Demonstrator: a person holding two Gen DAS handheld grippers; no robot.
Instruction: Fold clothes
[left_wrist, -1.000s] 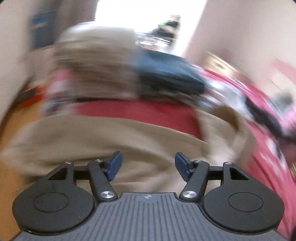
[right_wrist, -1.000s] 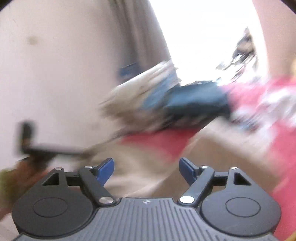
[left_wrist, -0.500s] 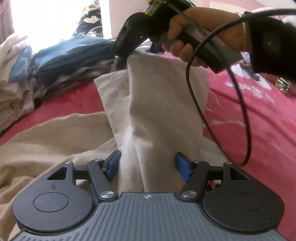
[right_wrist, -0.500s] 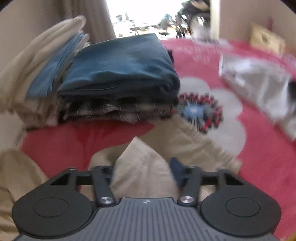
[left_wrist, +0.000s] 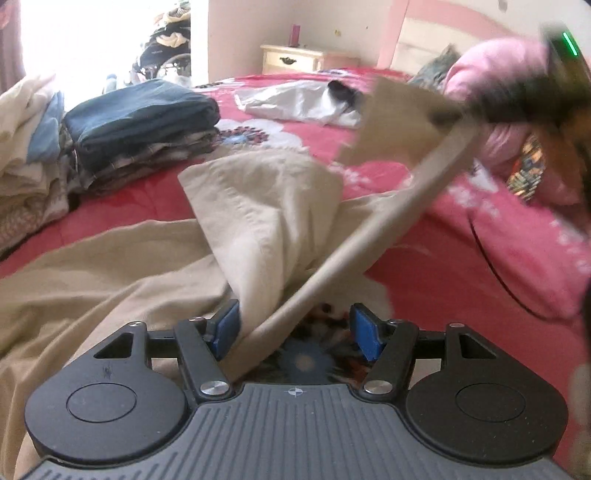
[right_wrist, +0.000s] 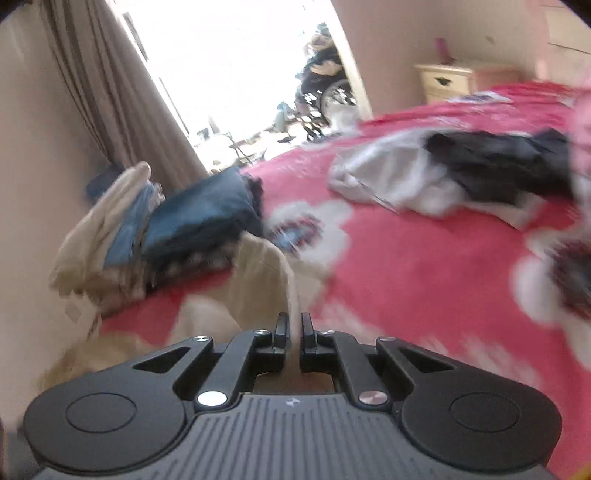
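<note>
A bed with a red flowered cover (left_wrist: 424, 266) carries everything in sight. Across its near side lies the beige garment (left_wrist: 122, 266), the largest cloth there, spread loosely toward the left edge with one folded part rising near the middle. From that mass a long narrow strip of the same cloth runs taut on a diagonal, its long axis going from low beside the left gripper (left_wrist: 295, 328) up toward the upper right of the left wrist view, where its end is lifted clear of the cover.

The left gripper is held low over the near part of the bed, pointing along it toward the far side. Its blue-padded fingers (left_wrist: 227, 325) stand spread well apart, gripping nothing; the taut strip passes between them close to the left pad.

The right gripper (right_wrist: 293, 332) is raised above the bed and tilted, so the cover slopes across its view. Its jaws are pressed nearly together with a thin fold of the beige garment pinched between them. In the left wrist view it shows only as a dark blur at the strip's upper end.

Near the far left corner sits a stack of folded clothes (left_wrist: 140, 114) topped with dark blue, a paler pile just beside it. Farther across the cover lies a crumpled white and black garment (left_wrist: 303, 101). A pink pillow (left_wrist: 517, 122) rests at the right edge.
</note>
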